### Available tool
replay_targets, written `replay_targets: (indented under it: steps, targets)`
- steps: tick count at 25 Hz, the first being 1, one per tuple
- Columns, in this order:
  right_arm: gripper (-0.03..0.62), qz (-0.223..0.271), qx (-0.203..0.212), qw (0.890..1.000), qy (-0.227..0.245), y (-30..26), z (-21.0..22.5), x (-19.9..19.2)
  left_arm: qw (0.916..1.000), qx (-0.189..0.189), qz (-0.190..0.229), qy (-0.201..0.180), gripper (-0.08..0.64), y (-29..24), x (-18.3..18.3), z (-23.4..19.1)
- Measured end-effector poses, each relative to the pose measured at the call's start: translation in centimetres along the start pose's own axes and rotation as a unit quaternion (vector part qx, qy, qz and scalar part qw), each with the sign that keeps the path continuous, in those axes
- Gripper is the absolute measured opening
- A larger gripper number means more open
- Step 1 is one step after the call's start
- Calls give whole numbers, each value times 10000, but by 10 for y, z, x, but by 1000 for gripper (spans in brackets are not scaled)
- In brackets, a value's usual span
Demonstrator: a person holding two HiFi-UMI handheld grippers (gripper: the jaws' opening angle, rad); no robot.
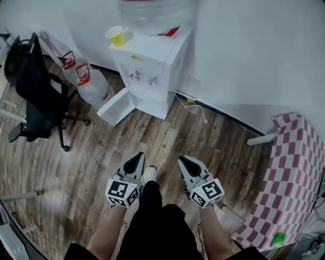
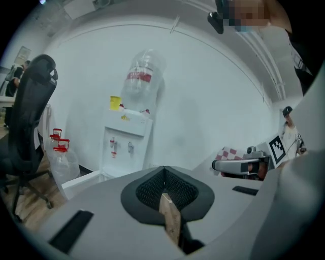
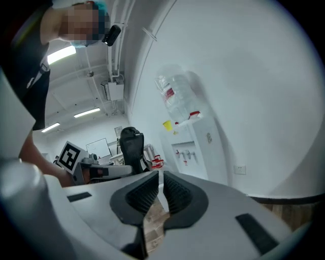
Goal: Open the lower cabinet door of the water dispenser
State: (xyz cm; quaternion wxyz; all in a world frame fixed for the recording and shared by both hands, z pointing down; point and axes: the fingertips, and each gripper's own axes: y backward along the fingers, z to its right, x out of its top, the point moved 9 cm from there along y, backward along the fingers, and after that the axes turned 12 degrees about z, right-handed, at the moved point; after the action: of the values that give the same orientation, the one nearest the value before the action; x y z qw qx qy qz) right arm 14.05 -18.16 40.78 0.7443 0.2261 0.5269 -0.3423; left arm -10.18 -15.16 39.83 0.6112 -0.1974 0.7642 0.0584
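The water dispenser (image 1: 152,71) stood at twelve o'clock, a cup (image 1: 117,36) on top, jugs (image 1: 95,87) just left, a chair (image 1: 33,89) at ten, a table (image 1: 297,167) at four.

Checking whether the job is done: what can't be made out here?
- Inside the cabinet, past its open door: head view, too steep; left gripper view, the left gripper covers it.
- Water bottle: head view, cut off by the top edge.
- Markings on the taps: every view, too small.

White water dispenser (image 1: 161,65) stands upright against the wall (image 1: 244,51). Lower cabinet door (image 1: 118,105) is open, swung wide toward head view's left, low over the wood floor (image 1: 91,157).
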Motion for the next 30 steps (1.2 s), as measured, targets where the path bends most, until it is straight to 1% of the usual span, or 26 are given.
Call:
replay_targets:
  steps: [3, 6, 11, 14, 16, 18, 22, 27, 30]
  targets:
    - [43, 58, 22, 9999, 88, 30, -30, 47, 10000, 2, 14, -26, 14, 28, 41, 32]
    - [41, 107, 27, 9998, 178, 61, -55, 86, 9999, -28, 38, -121, 14, 54, 74, 64]
    - [40, 41, 90, 9993, 355, 113, -97, 129, 9994, -139, 111, -284, 14, 102, 114, 120]
    - [38, 63, 139, 9990, 421, 146, -122, 149, 9992, -224, 104, -306, 14, 130, 128, 149]
    - [37, 52, 234, 9987, 458, 169, -141, 155, 9994, -252, 89, -227, 14, 153, 130, 167]
    - [35, 64, 346, 9983, 463, 190, -157, 157, 9996, -196, 97, -191, 14, 176, 131, 181]
    - [34, 80, 396, 9983, 417, 229, -181, 158, 9998, -59, 130, -119, 14, 218, 129, 208]
    - [34, 102, 389, 9987, 325, 259, -193, 151, 9996, -6, 88, -262, 14, 248, 127, 224]
    - [32, 104, 377, 9988, 291, 270, -198, 151, 9994, -63, 32, -333, 14, 255, 134, 232]
